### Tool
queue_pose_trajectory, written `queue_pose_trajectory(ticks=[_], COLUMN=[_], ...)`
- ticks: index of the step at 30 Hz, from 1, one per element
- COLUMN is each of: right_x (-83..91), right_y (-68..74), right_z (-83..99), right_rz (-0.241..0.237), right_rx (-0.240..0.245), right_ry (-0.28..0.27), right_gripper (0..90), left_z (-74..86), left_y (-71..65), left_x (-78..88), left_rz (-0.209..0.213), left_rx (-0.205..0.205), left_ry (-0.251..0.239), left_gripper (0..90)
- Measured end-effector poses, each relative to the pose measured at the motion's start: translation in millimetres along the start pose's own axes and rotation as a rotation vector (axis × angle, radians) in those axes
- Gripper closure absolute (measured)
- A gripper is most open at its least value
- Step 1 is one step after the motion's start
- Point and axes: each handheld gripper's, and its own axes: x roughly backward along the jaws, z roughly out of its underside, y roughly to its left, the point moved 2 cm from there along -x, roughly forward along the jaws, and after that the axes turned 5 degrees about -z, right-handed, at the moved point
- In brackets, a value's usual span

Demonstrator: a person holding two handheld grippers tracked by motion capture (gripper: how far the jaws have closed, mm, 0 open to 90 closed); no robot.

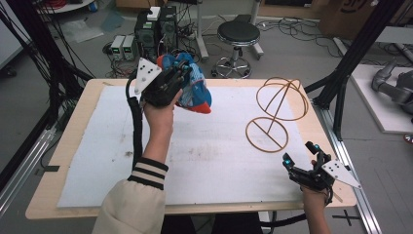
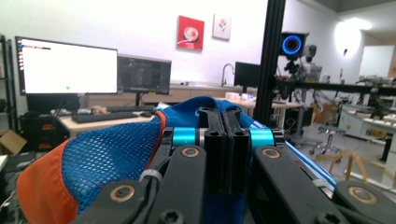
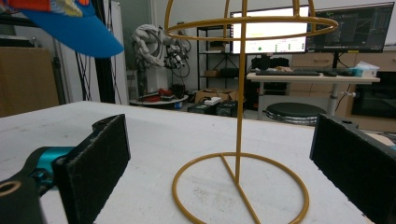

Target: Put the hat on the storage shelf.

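My left gripper point(image 1: 181, 73) is raised above the far left of the table, shut on a blue cap with an orange brim point(image 1: 196, 87). In the left gripper view the jaws press together on the blue fabric point(image 2: 112, 154) with its orange edge at the lower left. A gold wire hat stand point(image 1: 277, 112) rises upright at the right of the table on a round base. My right gripper point(image 1: 302, 155) rests near the front right corner, open, its fingers point(image 3: 100, 156) pointing at the stand's base point(image 3: 240, 186). The cap's brim point(image 3: 81, 32) hangs at the upper left of that view.
A white mat point(image 1: 204, 151) covers the wooden table point(image 1: 68, 141). Beyond the far edge stand a black stool point(image 1: 237, 36) and electronics boxes point(image 1: 156, 29) on the floor. Black frame posts point(image 1: 360, 48) rise at the right side.
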Motion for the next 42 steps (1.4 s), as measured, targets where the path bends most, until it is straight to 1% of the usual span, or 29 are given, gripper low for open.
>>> queue_pose_trajectory(ticks=[2, 3, 4, 6, 7, 9, 12, 14, 15, 16, 19, 20, 21, 24, 25, 26, 27, 28, 30, 31, 32, 33, 34, 36, 38, 39, 40, 41, 42], right_x=[0.5, 0.9, 0.8, 1.3, 1.4, 1.7, 2.1, 2.2, 2.2, 2.3, 2.5, 2.7, 2.8, 3.5, 3.8, 3.9, 4.4, 4.9, 5.7, 6.9, 8.0, 8.7, 8.7, 11.3, 13.1, 14.0, 15.0, 15.8, 16.9], right_y=[-0.6, -0.6, -1.4, -1.5, -2.1, -2.2, -1.9, -1.9, -1.9, -1.4, -1.6, -1.3, -1.6, -0.7, -0.4, -0.7, -0.2, 0.1, 0.4, 0.4, 0.2, 0.3, 0.3, -0.7, -1.2, -1.5, -1.4, -2.2, -1.5], right_z=[-0.1, -0.1, -0.4, -0.6, -0.7, -0.8, -1.1, -1.2, -1.1, -0.5, 0.2, 0.1, 0.0, 0.1, 0.1, 0.0, -0.1, -0.1, -0.2, -0.5, -0.7, -0.8, -0.8, -1.2, -0.6, -0.3, 0.0, -0.1, -0.2], right_rz=[-0.002, 0.000, 0.001, 0.001, 0.003, 0.002, -0.003, -0.004, -0.006, -0.009, -0.007, -0.009, -0.012, -0.011, -0.010, -0.012, -0.010, -0.011, -0.011, -0.011, -0.006, -0.010, -0.010, -0.007, -0.004, -0.003, -0.003, -0.003, -0.002], right_rx=[-0.002, -0.007, -0.001, -0.010, -0.007, -0.009, -0.006, -0.004, -0.004, -0.008, -0.010, -0.011, 0.000, -0.001, -0.003, 0.004, -0.001, -0.001, -0.001, 0.000, 0.000, 0.000, 0.000, 0.002, -0.002, -0.001, -0.004, 0.004, -0.009], right_ry=[0.000, 0.001, -0.004, -0.005, -0.007, -0.007, -0.010, -0.012, -0.010, -0.006, -0.003, -0.004, -0.005, -0.001, 0.002, -0.001, -0.001, -0.001, -0.001, -0.003, -0.003, -0.001, -0.001, -0.005, 0.000, 0.001, 0.004, 0.003, 0.004], right_gripper=[4.6, 4.6, 4.6, 4.6, 4.7, 4.6, 4.6, 4.6, 4.6, 4.6, 4.6, 4.6, 4.6, 4.6, 4.6, 4.6, 4.6, 4.6, 4.6, 4.6, 4.6, 4.6, 4.6, 4.6, 4.6, 4.6, 4.6, 4.6, 4.6], left_z=[-10.4, -10.4, -14.3, -21.5, -27.9, -29.5, -34.4, -36.6, -36.6, -36.8, -36.2, -36.4, -36.8, -40.6, -44.4, -44.4, -47.5, -47.5, -50.5, -52.9, -52.9, -54.2, -54.2, -53.2, -52.5, -52.4, -52.4, -53.0, -54.4], left_y=[-10.8, -10.8, -14.8, -23.1, -32.6, -35.6, -48.3, -56.3, -56.3, -58.1, -59.6, -60.5, -62.0, -68.9, -75.7, -75.7, -80.9, -80.9, -87.2, -93.3, -93.3, -99.0, -99.0, -107.3, -110.3, -116.4, -116.4, -119.6, -125.0], left_x=[-9.5, -9.5, -12.8, -19.4, -26.6, -28.9, -39.0, -45.5, -45.5, -48.3, -54.7, -56.8, -58.9, -64.2, -68.1, -68.1, -71.2, -71.2, -76.4, -81.3, -81.3, -85.9, -85.9, -93.2, -95.5, -99.2, -99.2, -100.8, -103.9], left_rz=[0.009, 0.009, 0.011, 0.017, 0.028, 0.030, 0.036, 0.044, 0.044, 0.054, 0.058, 0.056, 0.059, 0.065, 0.073, 0.073, 0.083, 0.083, 0.088, 0.093, 0.093, 0.102, 0.102, 0.114, 0.115, 0.127, 0.127, 0.131, 0.140], left_rx=[-0.005, -0.005, -0.009, -0.018, -0.018, -0.021, -0.029, -0.024, -0.024, -0.009, 0.044, 0.055, 0.060, 0.063, 0.067, 0.067, 0.076, 0.076, 0.070, 0.070, 0.070, 0.085, 0.085, 0.095, 0.097, 0.094, 0.094, 0.093, 0.092], left_ry=[-0.013, -0.013, -0.018, -0.023, -0.035, -0.035, -0.037, -0.043, -0.043, -0.050, -0.059, -0.057, -0.059, -0.066, -0.083, -0.083, -0.094, -0.094, -0.090, -0.093, -0.093, -0.095, -0.095, -0.090, -0.085, -0.086, -0.086, -0.089, -0.097], left_gripper=[88.5, 88.5, 88.5, 88.5, 88.5, 88.5, 88.5, 88.5, 88.5, 88.5, 88.5, 88.5, 88.5, 88.5, 88.5, 88.5, 88.5, 88.5, 88.5, 88.6, 88.5, 88.5, 88.5, 88.6, 88.5, 88.5, 88.5, 88.5, 88.5])
